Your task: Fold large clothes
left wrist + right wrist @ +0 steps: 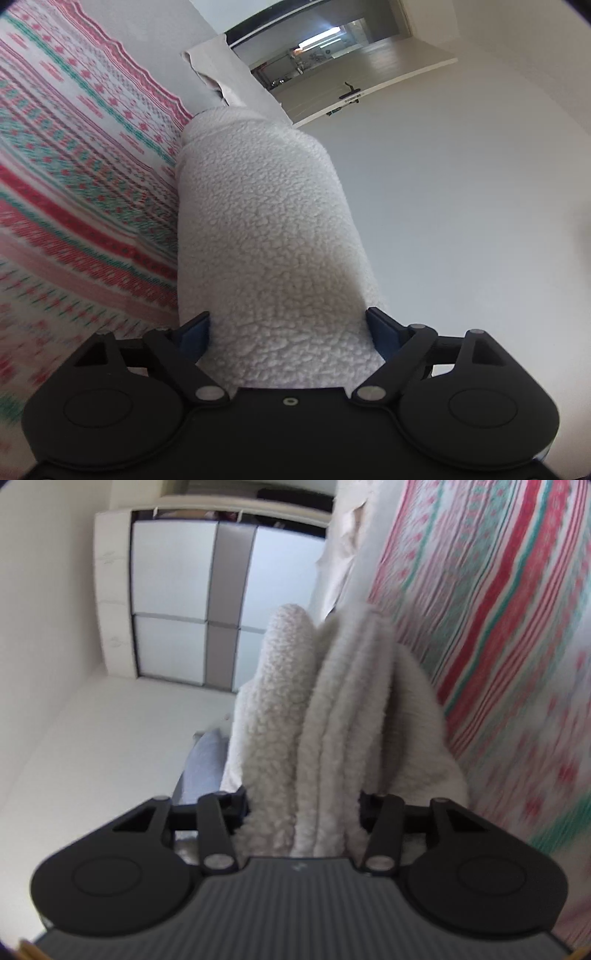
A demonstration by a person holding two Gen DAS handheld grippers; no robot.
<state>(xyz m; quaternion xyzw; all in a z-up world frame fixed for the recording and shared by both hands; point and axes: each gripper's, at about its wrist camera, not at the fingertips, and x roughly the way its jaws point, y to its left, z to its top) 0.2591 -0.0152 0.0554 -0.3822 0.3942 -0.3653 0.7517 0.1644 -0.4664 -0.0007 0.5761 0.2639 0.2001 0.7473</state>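
Note:
A thick white fleece garment (266, 229) fills the gap between the fingers of my left gripper (288, 332), which is shut on a broad fold of it. The same white fleece garment (325, 716) hangs bunched in several folds between the fingers of my right gripper (303, 812), which is shut on it. Both grippers are tilted steeply, so the bed runs along one side of each view. The fingertips are hidden by the fleece.
A bedspread with red, green and white patterned stripes (74, 166) lies beside the garment, and it also shows in the right wrist view (498, 627). White wall (461, 221), an open doorway (332, 55), a wardrobe with pale panels (177, 602) and something blue-grey (203, 768) are behind.

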